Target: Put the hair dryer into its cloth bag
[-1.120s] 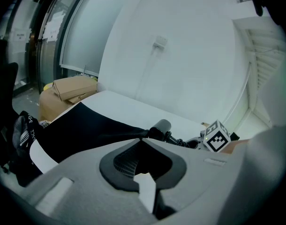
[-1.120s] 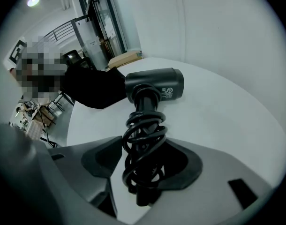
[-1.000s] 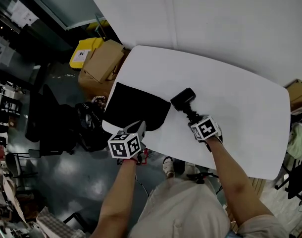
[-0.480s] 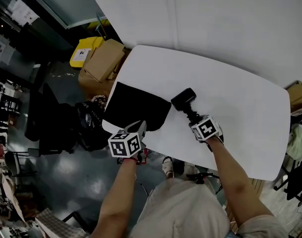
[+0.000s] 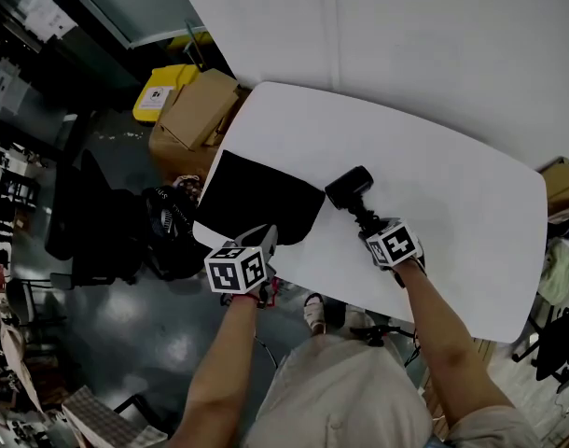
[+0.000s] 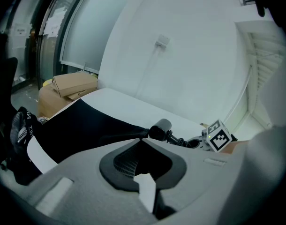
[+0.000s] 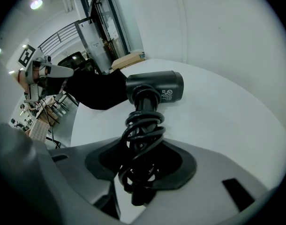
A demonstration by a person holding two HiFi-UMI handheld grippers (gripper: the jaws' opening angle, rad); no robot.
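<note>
Seen from above, a person works two hand-held grippers at a white table. The right gripper has its jaws clamped on the handle of the black hair dryer. The handle is wound w/ the dryer's own cord, and the coils fill the gap btwn the pads. The dryer sits near the table's middle, w/ its barrel at approx 11 o'clock from that gripper. The barrel's label faces the camera in the right gripper view. Whether the barrel rests on the tabletop or hangs just above it can't be told.

The black cloth bag lies flat at 9 o'clock of the dryer. It runs out to the table's 9 o'clock edge, and its nearest corner is just beside the barrel. Contact btwn bag & dryer can't be made out. The left gripper is at the bag's 6 o'clock edge w/ its jaws pressed together, pinching the cloth there. The two grippers are well apart, each w/ its marker cube facing up.

In the bkgd, a cardboard box & a yellow bin stand on the dark floor at approx 10 o'clock of the table. A white wall is at 12 o'clock.
</note>
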